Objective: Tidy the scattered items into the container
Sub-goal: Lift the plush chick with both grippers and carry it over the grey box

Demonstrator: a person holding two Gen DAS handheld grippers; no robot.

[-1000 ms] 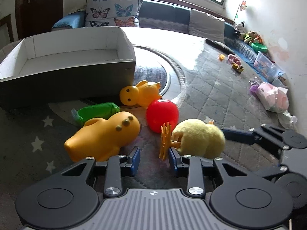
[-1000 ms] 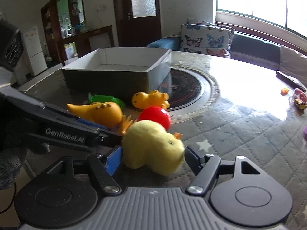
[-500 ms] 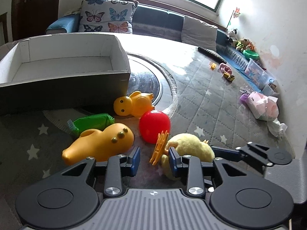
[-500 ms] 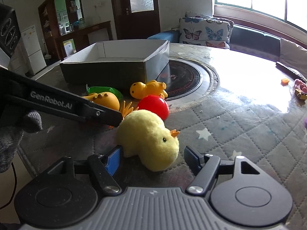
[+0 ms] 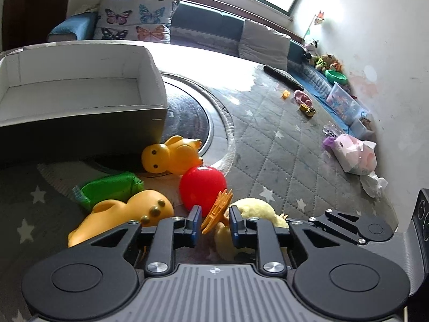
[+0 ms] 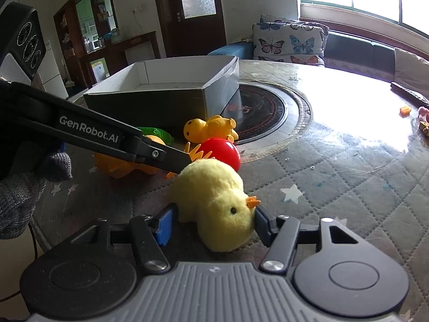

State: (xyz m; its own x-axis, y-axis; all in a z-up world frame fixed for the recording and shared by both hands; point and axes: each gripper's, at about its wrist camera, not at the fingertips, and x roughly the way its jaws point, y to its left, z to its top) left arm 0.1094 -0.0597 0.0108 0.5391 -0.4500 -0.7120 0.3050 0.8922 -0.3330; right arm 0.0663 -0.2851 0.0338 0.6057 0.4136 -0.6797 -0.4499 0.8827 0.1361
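Observation:
A yellow plush chick (image 6: 214,201) lies on the quilted table between the fingers of my right gripper (image 6: 211,221), which touch its sides. In the left wrist view the chick (image 5: 254,209) sits just ahead of my left gripper (image 5: 213,221), whose narrowly open jaws flank its orange feet (image 5: 214,210). A red ball (image 5: 202,187), a yellow rubber duck (image 5: 171,155), an orange rubber toy (image 5: 126,214) and a green packet (image 5: 110,187) lie before the empty grey box (image 5: 80,123).
The box (image 6: 166,99) stands at the back left beside a round black hotplate (image 6: 260,112). Small toys (image 5: 303,102) and a pink bag (image 5: 354,155) lie at the table's far right. A sofa with butterfly cushions (image 5: 136,24) is behind.
My right gripper has closed in around the chick. My left gripper has pulled back and its jaws now flank the chick's orange feet.

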